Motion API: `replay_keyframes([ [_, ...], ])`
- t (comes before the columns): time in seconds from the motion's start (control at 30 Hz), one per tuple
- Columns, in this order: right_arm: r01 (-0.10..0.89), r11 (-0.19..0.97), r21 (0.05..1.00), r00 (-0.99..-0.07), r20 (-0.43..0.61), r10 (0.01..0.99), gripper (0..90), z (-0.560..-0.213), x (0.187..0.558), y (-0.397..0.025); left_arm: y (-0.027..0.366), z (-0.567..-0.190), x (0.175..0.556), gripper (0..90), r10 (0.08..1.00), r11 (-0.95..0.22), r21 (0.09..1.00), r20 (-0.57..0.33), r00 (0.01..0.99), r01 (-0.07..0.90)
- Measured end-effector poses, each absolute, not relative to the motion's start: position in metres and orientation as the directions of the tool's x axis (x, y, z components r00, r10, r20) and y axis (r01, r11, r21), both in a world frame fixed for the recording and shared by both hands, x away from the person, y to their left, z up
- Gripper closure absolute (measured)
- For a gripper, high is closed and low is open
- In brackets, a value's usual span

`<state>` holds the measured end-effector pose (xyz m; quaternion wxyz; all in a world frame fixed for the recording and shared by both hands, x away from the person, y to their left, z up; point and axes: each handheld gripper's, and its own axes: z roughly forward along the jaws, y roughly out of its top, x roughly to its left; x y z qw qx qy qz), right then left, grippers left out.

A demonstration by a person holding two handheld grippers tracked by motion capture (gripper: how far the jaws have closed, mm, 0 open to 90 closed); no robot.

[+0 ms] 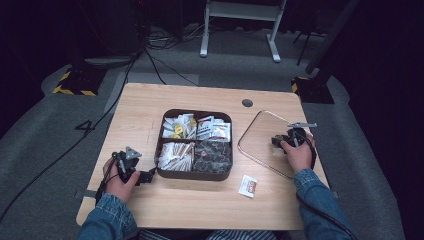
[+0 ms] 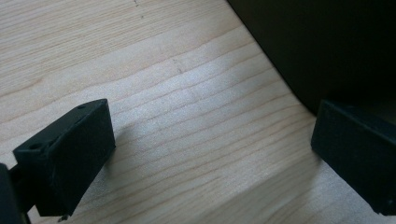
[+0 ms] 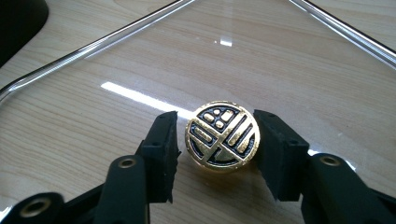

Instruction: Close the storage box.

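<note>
High view, right gripper [image 1: 278,140]: it sits over the clear glass lid [image 1: 260,131], which lies flat on the table [image 1: 200,200] to the right of the box.
High view, left gripper [image 1: 148,175]: it rests on the table, its tips just beside the front left corner of the dark divided box [image 1: 167,173] of packets.
High view, other: one loose packet [image 1: 248,185] lies alone, near the box front.
Left gripper view, jaws: wide apart and holding nothing; bare wood between them, the dark box wall just ahead at the upper right.
Right gripper view, knob [image 3: 222,135]: a round gold knob of the lid stands between the jaws; the right pad [image 3: 275,149] seems to touch it, the left pad [image 3: 163,149] is a little apart, so the grip is not closed.
Handling, my judgement: the glass lid is probably heavy, stiff, fragile and slippery; the metal knob is smooth. Better to pinch the knob at its sides, squarely, and lift evenly.
Difference of views: the gripper view shows the knob pattern and the small gap; the high view shows the whole lid and the box.
</note>
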<state>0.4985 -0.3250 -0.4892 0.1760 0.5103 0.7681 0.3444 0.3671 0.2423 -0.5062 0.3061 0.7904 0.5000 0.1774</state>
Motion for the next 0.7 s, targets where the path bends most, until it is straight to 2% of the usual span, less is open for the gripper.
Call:
replay_keyframes([
  [0.1, 0.658, 0.271, 0.703, -0.431, 0.056, 0.901, 58.6, -0.488, 0.499, -0.326, 0.242, -0.506, 0.367, 0.0, 0.899, -0.313, 0.661, -0.026, 0.437, 0.682],
  [0.5, 0.66, 0.269, 0.701, -0.437, 0.067, 0.897, 58.9, -0.486, 0.499, -0.327, 0.242, -0.506, 0.367, 0.0, 0.899, -0.313, 0.661, -0.026, 0.437, 0.682],
  [0.7, 0.642, 0.273, 0.717, -0.45, 0.064, 0.891, 58.9, -0.473, 0.497, -0.328, 0.242, -0.506, 0.367, 0.0, 0.899, -0.313, 0.661, -0.026, 0.437, 0.682],
])
